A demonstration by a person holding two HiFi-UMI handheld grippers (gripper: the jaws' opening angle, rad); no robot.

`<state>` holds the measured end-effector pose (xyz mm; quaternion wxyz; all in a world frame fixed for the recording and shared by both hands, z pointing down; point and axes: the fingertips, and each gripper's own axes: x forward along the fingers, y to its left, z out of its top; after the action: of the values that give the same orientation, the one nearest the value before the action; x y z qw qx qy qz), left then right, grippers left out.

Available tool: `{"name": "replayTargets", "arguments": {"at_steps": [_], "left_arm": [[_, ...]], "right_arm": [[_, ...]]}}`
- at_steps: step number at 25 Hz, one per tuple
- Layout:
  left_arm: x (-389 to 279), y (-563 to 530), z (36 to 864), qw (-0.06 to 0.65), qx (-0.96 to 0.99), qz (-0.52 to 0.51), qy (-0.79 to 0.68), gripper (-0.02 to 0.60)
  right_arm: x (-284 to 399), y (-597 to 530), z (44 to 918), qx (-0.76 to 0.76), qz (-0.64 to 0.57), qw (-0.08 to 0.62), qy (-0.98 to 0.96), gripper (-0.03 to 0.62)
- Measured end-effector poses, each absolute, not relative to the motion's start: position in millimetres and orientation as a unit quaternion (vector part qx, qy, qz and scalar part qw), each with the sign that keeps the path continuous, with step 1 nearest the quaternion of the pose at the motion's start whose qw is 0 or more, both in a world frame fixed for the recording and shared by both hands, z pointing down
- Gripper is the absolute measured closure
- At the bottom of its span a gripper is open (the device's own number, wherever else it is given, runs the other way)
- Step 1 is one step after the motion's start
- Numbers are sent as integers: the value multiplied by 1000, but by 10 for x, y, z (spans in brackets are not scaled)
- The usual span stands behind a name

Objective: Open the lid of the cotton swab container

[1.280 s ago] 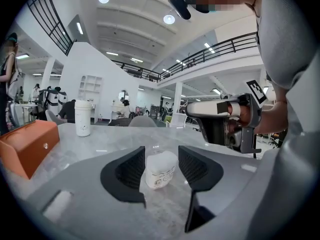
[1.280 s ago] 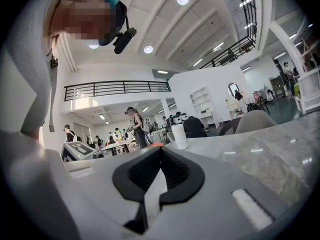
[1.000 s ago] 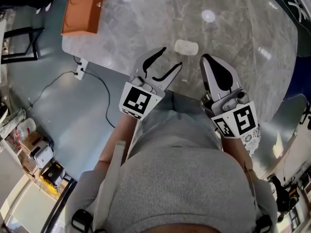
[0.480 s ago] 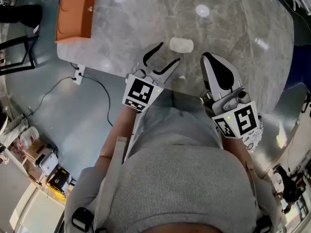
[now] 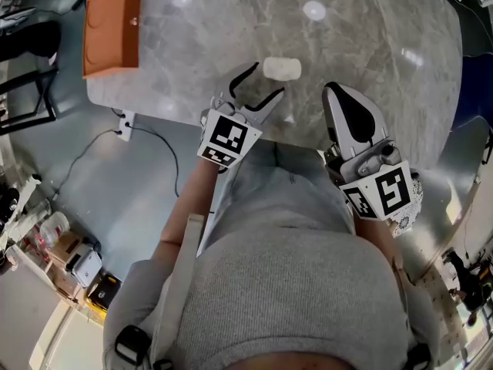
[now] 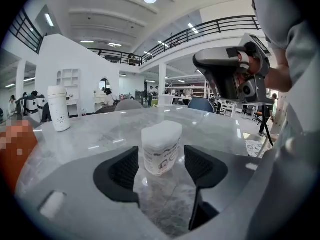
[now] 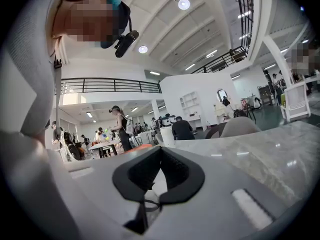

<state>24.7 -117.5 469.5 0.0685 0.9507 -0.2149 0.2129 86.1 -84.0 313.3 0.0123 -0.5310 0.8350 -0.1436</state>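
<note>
The cotton swab container [image 5: 282, 68] is a small white tub with a closed lid, standing upright on the grey marble table [image 5: 370, 45] near its front edge. My left gripper [image 5: 266, 81] reaches it from the near side. Its jaws have just been opening and stand wide. In the left gripper view the container [image 6: 161, 147] sits just ahead of my left gripper [image 6: 161, 166], framed by the two black pads [image 6: 122, 170] with a gap on each side. My right gripper [image 5: 339, 99] hovers to the container's right, shut and empty; its own view shows the right gripper [image 7: 160, 151] with tips together.
An orange box [image 5: 112, 28] lies at the table's far left. A tall white bottle [image 6: 58, 108] stands further back on the left. The right gripper's body [image 6: 230, 76] hangs above the table to the right. A cable and socket strip [image 5: 127, 118] lie on the floor.
My left gripper has come down and closer to the container, and its jaws have spread wider. The right gripper has stayed where it was, still shut.
</note>
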Motion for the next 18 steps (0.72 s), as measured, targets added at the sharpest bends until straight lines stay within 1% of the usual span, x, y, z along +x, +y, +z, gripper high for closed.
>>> {"name": "replayTargets", "arguments": {"at_steps": [2,18], "left_arm": [[269,-1185,4741,64,950,220,-209,283],[374,-1262,4899,42,949,259,-175,281]], "right_arm": [[874,-836,3137,-533,-144,13,834,595],[930,-750,3080,-550,-141,15,823,595]]}}
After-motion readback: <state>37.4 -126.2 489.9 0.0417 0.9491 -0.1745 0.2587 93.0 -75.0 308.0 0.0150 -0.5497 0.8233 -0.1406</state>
